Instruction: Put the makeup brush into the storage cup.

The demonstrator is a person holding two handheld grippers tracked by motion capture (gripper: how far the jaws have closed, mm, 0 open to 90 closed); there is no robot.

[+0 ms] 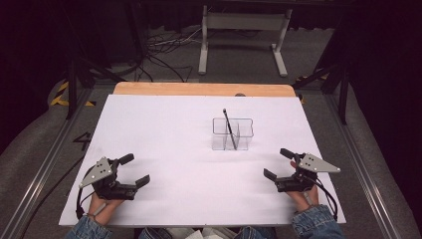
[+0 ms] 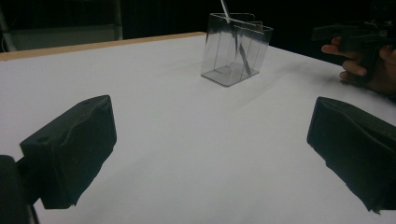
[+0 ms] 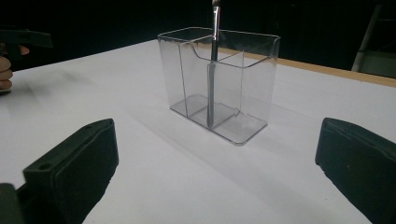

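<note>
- Table (image 1: 164,149): flat, matte white top, rectangular, with a strip of bare light wood (image 1: 199,88) along the far edge.
- Clear holder (image 1: 232,133): transparent hard plastic, boxy, thin glossy walls, open at the top, split inside by clear dividers. It stands upright on the table, right of centre and toward the far half, well apart from both tongs.
- Pen (image 1: 229,128): slim, dark, straight stick shape; it leans inside the holder with its upper end above the rim. In the right gripper view its shaft looks dark grey with a slight sheen, standing near a divider; which compartment holds it cannot be told.
- Left tongs (image 1: 133,169): black, blocky padded jaws, matte and slightly rough, spread wide apart with nothing between them; they sit low at the near left of the table. A grey three-cornered plate (image 1: 98,171) lies on top.
- Right tongs (image 1: 278,163): same black blunt jaws, also parted wide and gripping nothing, at the near right of the table, under a like grey plate (image 1: 317,163).
- Sleeves (image 1: 316,222): blue denim cuffs at the near edge.
- Floor (image 1: 30,144): grey, with loose black cables (image 1: 164,47) beyond the table.
</note>
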